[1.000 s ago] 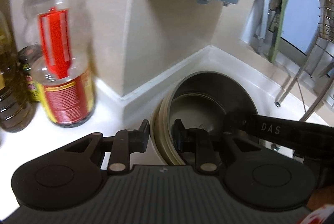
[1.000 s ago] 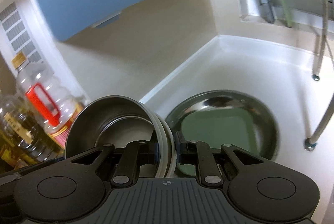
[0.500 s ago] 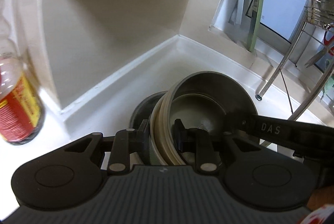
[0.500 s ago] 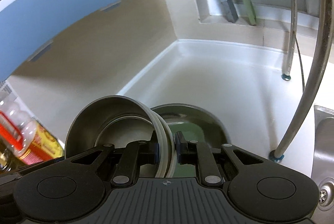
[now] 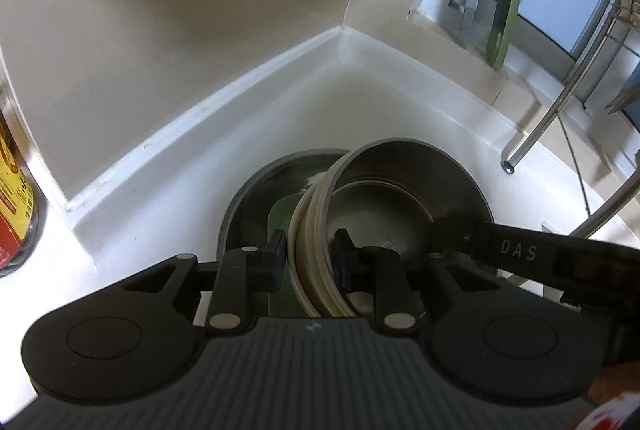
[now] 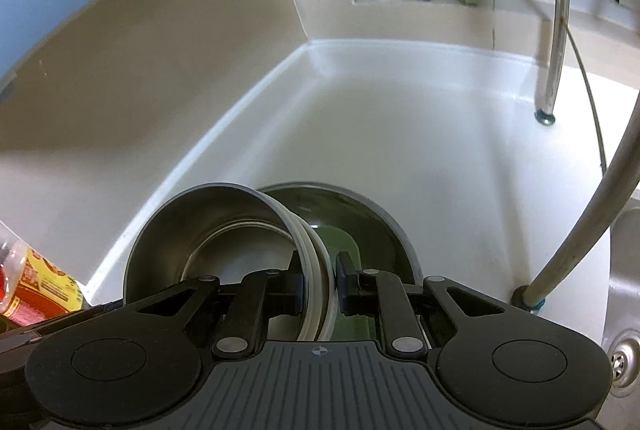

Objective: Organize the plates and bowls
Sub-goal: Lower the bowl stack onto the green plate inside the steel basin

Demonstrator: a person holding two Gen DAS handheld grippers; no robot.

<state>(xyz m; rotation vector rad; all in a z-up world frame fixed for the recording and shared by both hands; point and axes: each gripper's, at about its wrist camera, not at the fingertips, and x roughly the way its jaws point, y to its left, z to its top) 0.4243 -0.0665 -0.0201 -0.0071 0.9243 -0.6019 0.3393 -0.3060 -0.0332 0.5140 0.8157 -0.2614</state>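
Note:
Both grippers hold one stack of nested bowls, steel inside with cream outer rims. My left gripper (image 5: 310, 262) is shut on the stack's left rim (image 5: 310, 230); the steel bowl interior (image 5: 400, 197) opens to the right. My right gripper (image 6: 319, 288) is shut on the opposite rim (image 6: 316, 270); the bowl interior (image 6: 208, 230) opens to the left. The stack hangs just above a steel plate (image 5: 256, 197) lying on the white counter, which also shows in the right wrist view (image 6: 380, 226).
The counter corner (image 5: 340, 33) meets beige walls. A dish rack leg (image 6: 546, 109) and a curved steel tube (image 6: 580, 230) stand to the right. A sink drain (image 6: 624, 362) is at far right. An oil bottle (image 5: 12, 189) stands at left. A green board (image 5: 504, 9) leans at the window.
Both grippers have carried the bowl stack to the right, away from the bottles, until it is over the steel plate near the corner. The grip on the rims is unchanged.

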